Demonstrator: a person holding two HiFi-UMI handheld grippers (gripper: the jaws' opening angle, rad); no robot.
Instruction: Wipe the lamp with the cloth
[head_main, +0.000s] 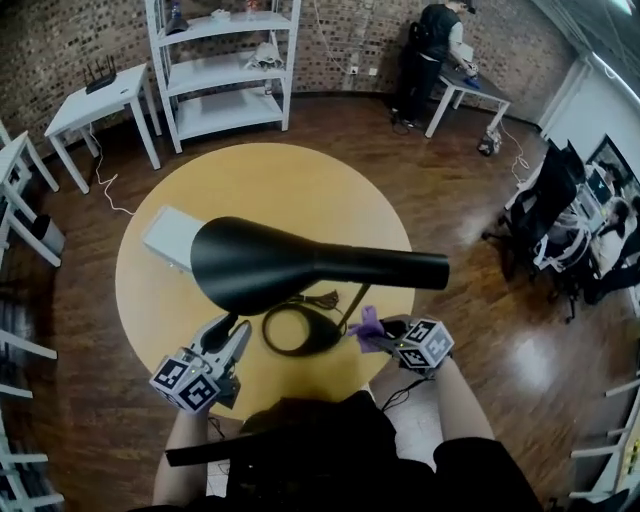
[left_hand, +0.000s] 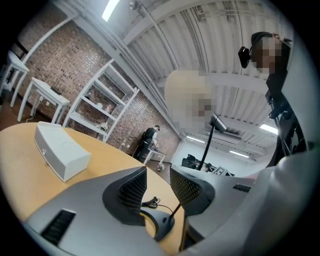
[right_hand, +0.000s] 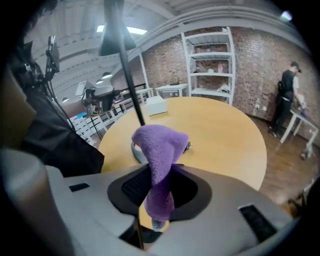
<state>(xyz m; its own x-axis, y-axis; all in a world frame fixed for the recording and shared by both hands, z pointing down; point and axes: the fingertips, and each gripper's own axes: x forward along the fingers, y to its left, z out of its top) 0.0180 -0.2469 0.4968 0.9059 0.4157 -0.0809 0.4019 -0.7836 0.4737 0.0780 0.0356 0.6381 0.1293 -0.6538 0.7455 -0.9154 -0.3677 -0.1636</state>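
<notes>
A black lamp (head_main: 262, 264) stands on a round yellow table (head_main: 300, 180), its oval base (left_hand: 157, 223) near the table's front edge. Its wide shade, seen from the head view, hangs high over that base and hides part of it. A thin dark stem rises from the base, and a short bundle of black cord (head_main: 320, 298) lies on the tabletop just beyond the base. The right gripper (head_main: 380, 338) is just to the right of the base and tilts downward. Its jaws are clamped on a purple cloth (right_hand: 160, 150), which bunches up in a soft peak above the pads, with a short tail hanging below them. The cloth is held apart from the lamp, touching neither base nor stem. The left gripper (head_main: 236, 328) is just to the left of the base and points toward it. Its jaws stand apart with nothing pressed between the ribbed pads; the base and the foot of the stem show through the gap, farther off. A white box (head_main: 172, 238) lies on the table well beyond the base on the left side. Far beyond the base, off the table, a white shelf unit (head_main: 225, 70) stands against a brick wall.
</notes>
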